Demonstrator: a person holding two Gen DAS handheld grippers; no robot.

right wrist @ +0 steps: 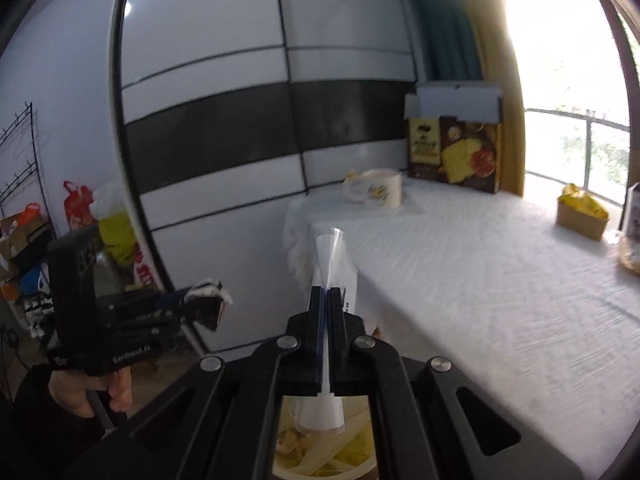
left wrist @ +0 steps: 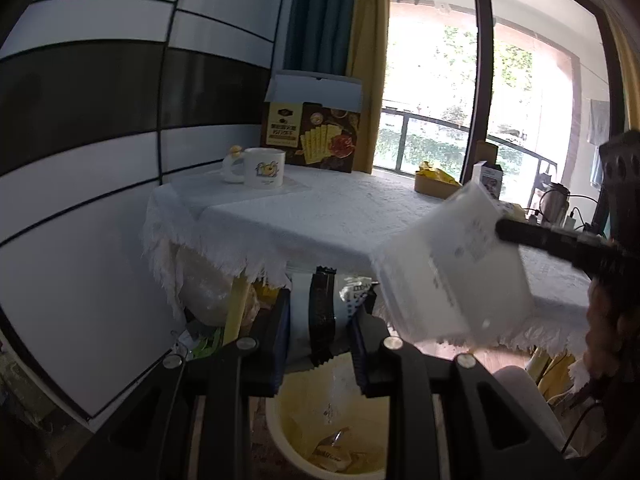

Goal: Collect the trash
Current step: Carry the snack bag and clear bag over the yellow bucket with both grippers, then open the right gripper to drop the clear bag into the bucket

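My left gripper (left wrist: 322,300) is shut on crumpled snack wrappers (left wrist: 322,312), black and white, held above a round bin (left wrist: 296,444) lined with a yellow bag that holds some wrappers. My right gripper (right wrist: 328,292) is shut on a clear plastic bag (right wrist: 332,248), seen edge-on, above the same bin (right wrist: 344,452). In the left wrist view that bag (left wrist: 452,264) hangs large and translucent at the right, pinched by the right gripper's fingers (left wrist: 532,236). The left gripper (right wrist: 208,300) with its wrappers shows at the left of the right wrist view.
A table with a white fringed cloth (left wrist: 320,216) stands behind the bin. On it are a mug (left wrist: 264,168), an open snack box (left wrist: 312,136) and a small cardboard box with yellow packets (right wrist: 582,212). Bags and clutter (right wrist: 100,224) lie by the wardrobe.
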